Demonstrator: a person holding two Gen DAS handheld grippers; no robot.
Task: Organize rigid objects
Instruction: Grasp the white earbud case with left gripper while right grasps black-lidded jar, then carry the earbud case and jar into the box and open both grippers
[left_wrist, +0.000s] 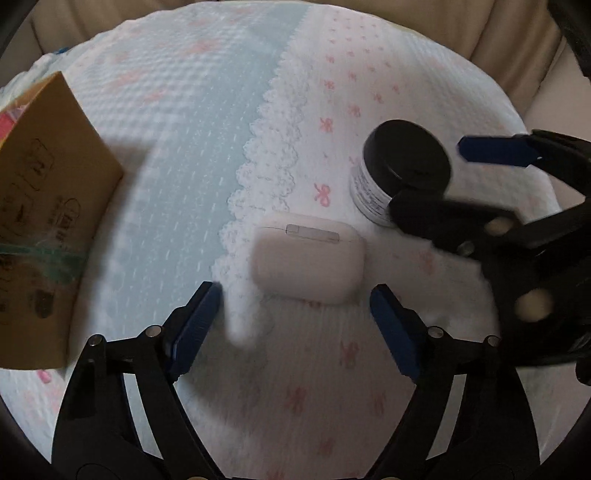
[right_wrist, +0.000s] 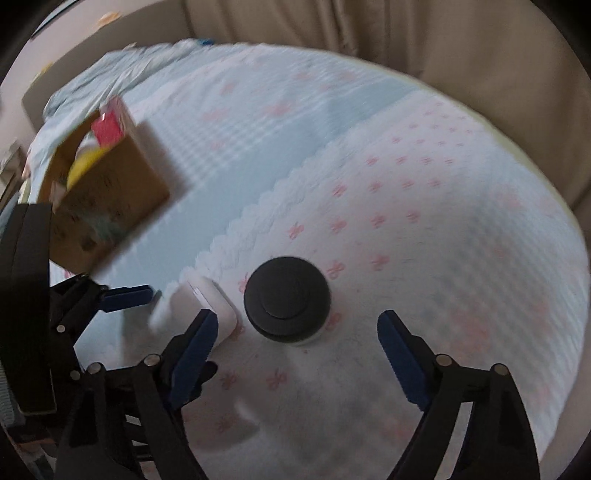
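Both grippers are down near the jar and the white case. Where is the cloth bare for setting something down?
Bare: the blue cloth between the cardboard box and the lace edge, and the bow-print cloth beyond the black-lidded jar. Crowded: around the white case and jar, where left gripper and right gripper converge.

Bow-print quilt (left_wrist: 369, 92); beige curtain (right_wrist: 461, 55)

A black-lidded jar (right_wrist: 287, 299) is seen standing upright on a quilted bedspread (right_wrist: 424, 229) patterned with pink bows. The right gripper (right_wrist: 297, 345) is held above it, jaws spread and nothing pressed between the pads. A white earbud case (right_wrist: 214, 306) lies just beside the jar. The left gripper (right_wrist: 129, 295) is seen beyond that case. An open cardboard box (right_wrist: 107, 192) stands well apart.
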